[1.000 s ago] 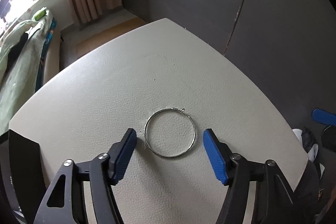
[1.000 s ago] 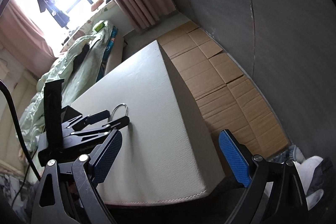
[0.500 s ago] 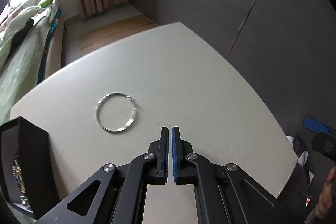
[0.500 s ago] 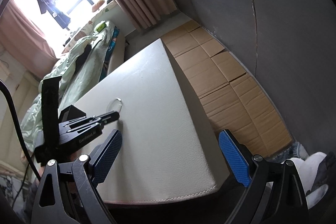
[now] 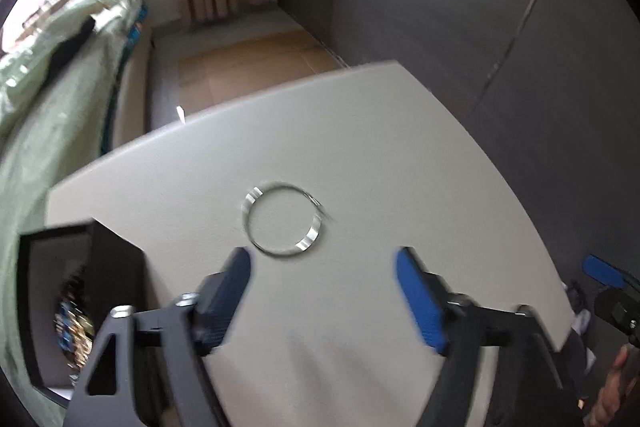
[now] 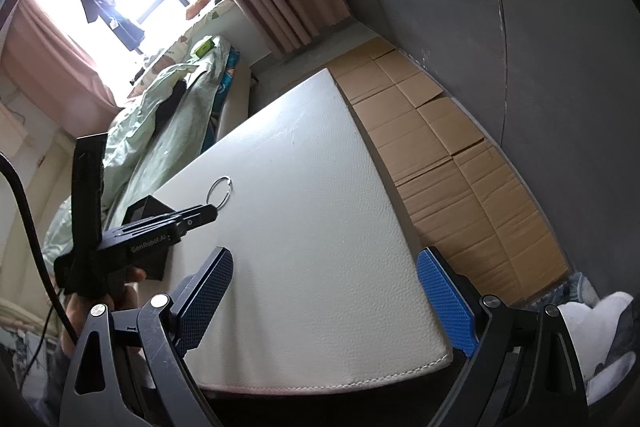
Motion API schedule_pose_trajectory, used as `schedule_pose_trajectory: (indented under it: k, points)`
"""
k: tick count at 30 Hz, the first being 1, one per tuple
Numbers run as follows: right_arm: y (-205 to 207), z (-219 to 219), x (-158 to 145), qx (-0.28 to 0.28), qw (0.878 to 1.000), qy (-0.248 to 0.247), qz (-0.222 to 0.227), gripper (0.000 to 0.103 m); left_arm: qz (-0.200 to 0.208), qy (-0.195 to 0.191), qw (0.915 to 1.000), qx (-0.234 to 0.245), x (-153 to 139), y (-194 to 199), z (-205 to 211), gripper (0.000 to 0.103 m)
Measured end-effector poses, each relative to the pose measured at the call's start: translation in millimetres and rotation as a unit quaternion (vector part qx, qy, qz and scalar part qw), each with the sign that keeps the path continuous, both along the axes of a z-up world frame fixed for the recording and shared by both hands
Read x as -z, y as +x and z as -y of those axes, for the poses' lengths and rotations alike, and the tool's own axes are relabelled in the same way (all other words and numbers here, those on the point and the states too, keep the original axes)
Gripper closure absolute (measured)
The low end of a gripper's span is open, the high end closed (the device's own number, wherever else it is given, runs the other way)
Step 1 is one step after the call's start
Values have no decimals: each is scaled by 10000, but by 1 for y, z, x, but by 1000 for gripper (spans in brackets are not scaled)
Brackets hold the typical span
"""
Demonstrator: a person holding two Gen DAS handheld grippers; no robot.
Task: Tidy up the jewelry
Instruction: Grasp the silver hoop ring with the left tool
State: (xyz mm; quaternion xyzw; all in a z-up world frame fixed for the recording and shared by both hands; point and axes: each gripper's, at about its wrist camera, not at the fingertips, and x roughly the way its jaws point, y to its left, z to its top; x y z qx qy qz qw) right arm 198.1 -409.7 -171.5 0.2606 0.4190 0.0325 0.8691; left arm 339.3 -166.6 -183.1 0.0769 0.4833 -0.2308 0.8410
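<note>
A thin silver hoop [image 5: 283,219] lies flat on the white leather table [image 5: 400,155]. My left gripper [image 5: 324,291] is open and empty, its blue pads just short of the hoop, which sits ahead and a little left of centre. A black jewelry box [image 5: 72,311] with small items inside stands at the table's left edge. In the right wrist view the hoop [image 6: 221,190] lies just beyond the left gripper's tips [image 6: 200,215]. My right gripper [image 6: 326,297] is open and empty over the table's near edge.
Dark wall panels [image 5: 480,7] stand behind the table. Flattened cardboard [image 6: 440,155] covers the floor to the right. A bed with green bedding [image 6: 168,107] lies to the left. White and grey cloth [image 6: 600,339] sits on the floor at lower right.
My left gripper was open around the hoop, then shut and empty to the hoop's right, and is now open again behind it. The right gripper has barely moved.
</note>
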Motion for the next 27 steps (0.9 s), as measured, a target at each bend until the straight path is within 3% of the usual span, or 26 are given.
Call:
schedule_pose_trajectory:
  k: [13,22,25,27]
  points:
    - [4,1,12,7,9999,61,-118,9,-157,273,9982,-506,23,40,9,25]
    - [5,1,17,6,9998,116,-157,9,-266,509,9939,-942,29,40,15,34]
    - [5,-1,19,-27,9997,148,-173,9,-359,544,9933,-957,26,43,18,51]
    - [5,-3,19,-45,9997,161,-181,9,-431,574,9926,-981,25,44,18,51]
